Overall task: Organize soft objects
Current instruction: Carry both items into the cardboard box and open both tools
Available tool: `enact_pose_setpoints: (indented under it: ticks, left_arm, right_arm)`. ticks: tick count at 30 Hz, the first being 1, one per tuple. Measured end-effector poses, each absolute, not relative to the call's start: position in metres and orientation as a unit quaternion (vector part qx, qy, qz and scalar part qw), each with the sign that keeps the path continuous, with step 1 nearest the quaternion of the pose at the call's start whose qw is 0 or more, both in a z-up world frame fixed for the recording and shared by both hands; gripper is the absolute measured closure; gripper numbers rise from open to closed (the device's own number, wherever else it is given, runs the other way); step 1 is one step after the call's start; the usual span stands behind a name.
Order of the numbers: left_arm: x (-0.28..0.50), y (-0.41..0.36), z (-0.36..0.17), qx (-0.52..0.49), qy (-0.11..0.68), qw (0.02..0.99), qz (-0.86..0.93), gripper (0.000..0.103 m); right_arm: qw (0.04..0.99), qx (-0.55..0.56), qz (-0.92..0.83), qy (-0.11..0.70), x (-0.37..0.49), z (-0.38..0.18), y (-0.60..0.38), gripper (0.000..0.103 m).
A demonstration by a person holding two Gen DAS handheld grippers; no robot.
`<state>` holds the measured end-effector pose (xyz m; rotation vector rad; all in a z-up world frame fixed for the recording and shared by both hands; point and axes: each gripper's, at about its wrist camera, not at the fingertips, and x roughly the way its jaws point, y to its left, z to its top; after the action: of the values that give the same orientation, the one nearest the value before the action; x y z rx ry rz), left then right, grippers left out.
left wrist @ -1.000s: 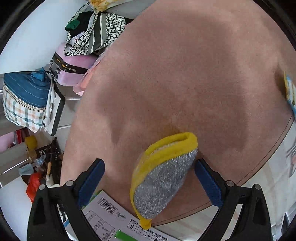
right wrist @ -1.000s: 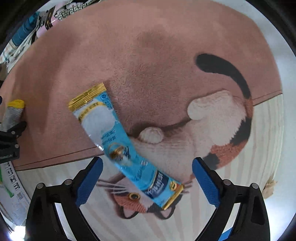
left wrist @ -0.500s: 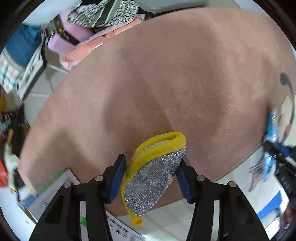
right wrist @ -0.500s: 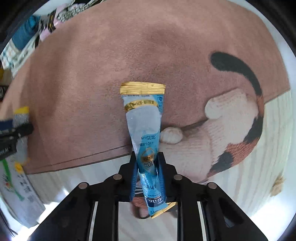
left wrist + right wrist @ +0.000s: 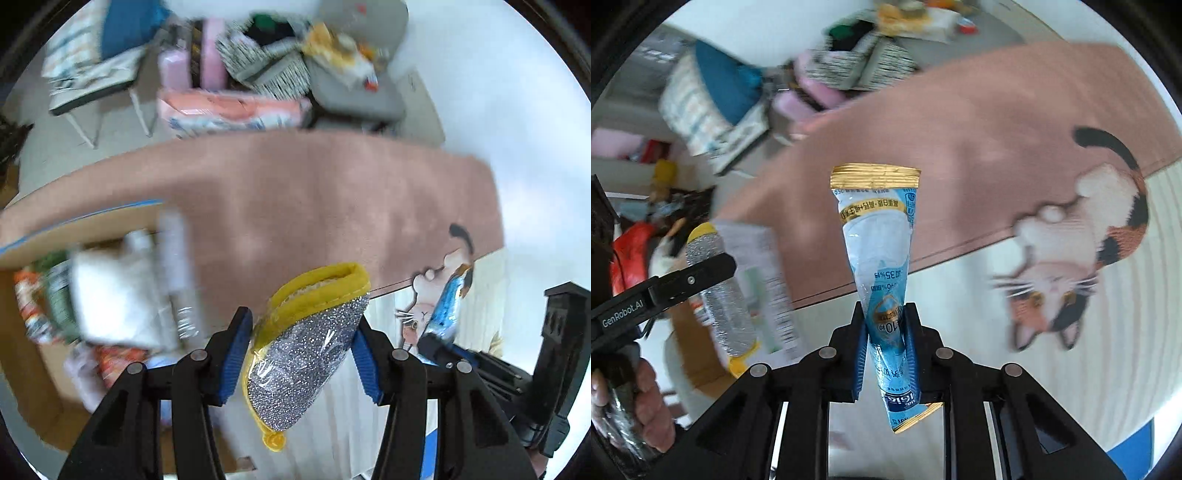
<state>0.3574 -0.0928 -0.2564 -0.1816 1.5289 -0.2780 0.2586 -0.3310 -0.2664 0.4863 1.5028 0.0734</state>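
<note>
Left tongs (image 5: pixel 301 350): clamped on the silver scouring sponge (image 5: pixel 303 347), blue pads against both its sides, held in the air above the rug (image 5: pixel 295 192).
Right tongs (image 5: pixel 884 350): clamped on the lower part of the blue pouch (image 5: pixel 877 243), its gold-sealed end pointing up and away.
Sponge handling: looks light and squashy; its wrapper is shiny and likely slick, so a hold across the wide middle suits it.
Pouch handling: thin film, limp and light; it probably flops above the grip, so a hold nearer its middle would steady it.
Box (image 5: pixel 40 332): cardboard, at lower left, already holding blurred packets; likely the destination.
</note>
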Motion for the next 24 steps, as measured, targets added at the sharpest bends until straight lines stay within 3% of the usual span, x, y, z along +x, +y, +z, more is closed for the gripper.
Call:
enact_pose_setpoints:
  ticks: [3,9,17,24]
  left_arm:
    - [0.331,-0.036,-0.217,-0.102,0.662,0.735,-0.101,0.053]
    - [0.293,0.067,-0.188,-0.107,0.641,0.759,-0.029,0.053]
    - [0.272,0.172,-0.230,-0.149,0.667,0.729,0.035,0.053]
    - [0.279,0.209,-0.286,-0.170,0.706,0.685,0.055,0.053]
  right_arm:
    - [0.712,0.215,0.073,0.664,0.265,-0.232,-0.280,0.083]
    - [0.724,0.180,0.117,0.656,0.261,-0.194,-0.165,0.083]
    - [0.711,0.126,0.094,0.685,0.291,-0.218,-0.069,0.083]
    - [0.716,0.057,0.049,0.694,0.326,-0.256,-0.040,0.083]
